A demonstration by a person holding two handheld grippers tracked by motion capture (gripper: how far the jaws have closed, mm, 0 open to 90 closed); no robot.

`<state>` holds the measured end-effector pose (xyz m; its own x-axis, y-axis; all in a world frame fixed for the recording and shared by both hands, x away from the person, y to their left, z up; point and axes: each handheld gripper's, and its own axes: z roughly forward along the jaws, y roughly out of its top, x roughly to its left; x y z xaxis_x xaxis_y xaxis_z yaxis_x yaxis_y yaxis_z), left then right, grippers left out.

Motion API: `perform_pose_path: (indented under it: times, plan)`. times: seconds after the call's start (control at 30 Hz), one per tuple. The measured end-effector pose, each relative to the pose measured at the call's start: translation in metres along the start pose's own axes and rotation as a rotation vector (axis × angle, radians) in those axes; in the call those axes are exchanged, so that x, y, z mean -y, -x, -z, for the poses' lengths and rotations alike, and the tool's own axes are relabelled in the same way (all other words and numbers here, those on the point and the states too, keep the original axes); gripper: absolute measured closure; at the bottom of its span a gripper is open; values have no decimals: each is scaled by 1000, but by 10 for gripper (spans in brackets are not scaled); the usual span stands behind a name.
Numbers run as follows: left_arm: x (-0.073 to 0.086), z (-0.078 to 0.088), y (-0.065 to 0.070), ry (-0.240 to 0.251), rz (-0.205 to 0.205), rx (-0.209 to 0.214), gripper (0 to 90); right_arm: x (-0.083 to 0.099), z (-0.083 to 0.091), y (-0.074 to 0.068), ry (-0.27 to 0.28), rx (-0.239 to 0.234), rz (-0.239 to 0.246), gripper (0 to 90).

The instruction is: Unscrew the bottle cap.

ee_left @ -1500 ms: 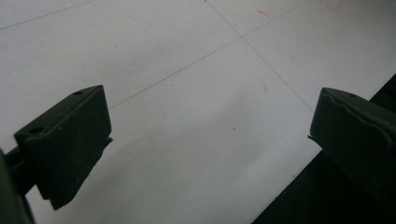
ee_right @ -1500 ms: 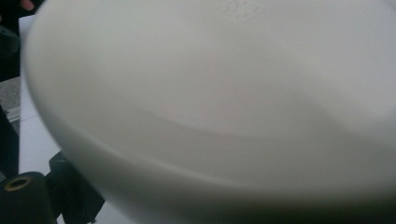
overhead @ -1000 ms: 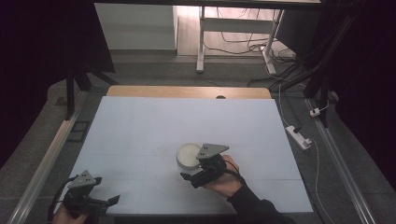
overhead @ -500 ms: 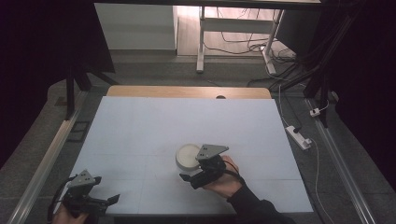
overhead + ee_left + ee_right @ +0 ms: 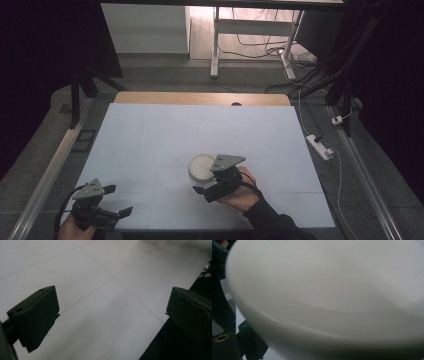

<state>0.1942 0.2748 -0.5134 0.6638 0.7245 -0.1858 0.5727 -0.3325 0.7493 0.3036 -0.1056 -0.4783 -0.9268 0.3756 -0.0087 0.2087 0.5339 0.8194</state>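
Tabletop (image 5: 165,135): pale sheet covering most of it; a wooden strip bare along the 12 o'clock edge
Bowl (image 5: 201,166): white, near the middle, slightly toward 5 o'clock; its rim and inside loomed close in the right gripper view (image 5: 332,290)
Right tongs (image 5: 206,191): at the bowl's 5 o'clock side, touching it; whether clenched on the rim, cannot tell
Left tongs (image 5: 120,212): at the 7 o'clock corner; jaws spread wide, nothing between them

The bench (image 5: 150,140) is pale blue-white, ruled with thin faint lines, and has a tan wooden strip along its far edge. The bowl (image 5: 201,166) is plain white, without pattern. Both the left claw (image 5: 102,212) and the right claw (image 5: 212,189) are black, each topped by a grey plate
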Motion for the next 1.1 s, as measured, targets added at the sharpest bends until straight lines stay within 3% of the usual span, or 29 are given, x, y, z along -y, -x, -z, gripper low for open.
perform_pose_path:
  times: [0.2, 0.4, 0.6, 1.0, 1.1]
  plan:
    - [-11, -6, 7, 22, -26, 58, 0, 0, 1, 0, 2, -3, 6, 66]
    - [-19, -10, 13, 43, -66, 72, 0, -1, 1, -1, 2, -6, 9, 66]
    - [-27, -16, 14, 61, -55, 108, 0, -1, 1, -2, 0, -8, 14, 66]
    - [-51, -30, 15, 58, -94, 99, 0, 0, -1, -2, -4, -12, 30, 66]
    - [-58, -36, 18, 55, -124, 112, 0, 0, -1, -2, -3, -14, 31, 66]
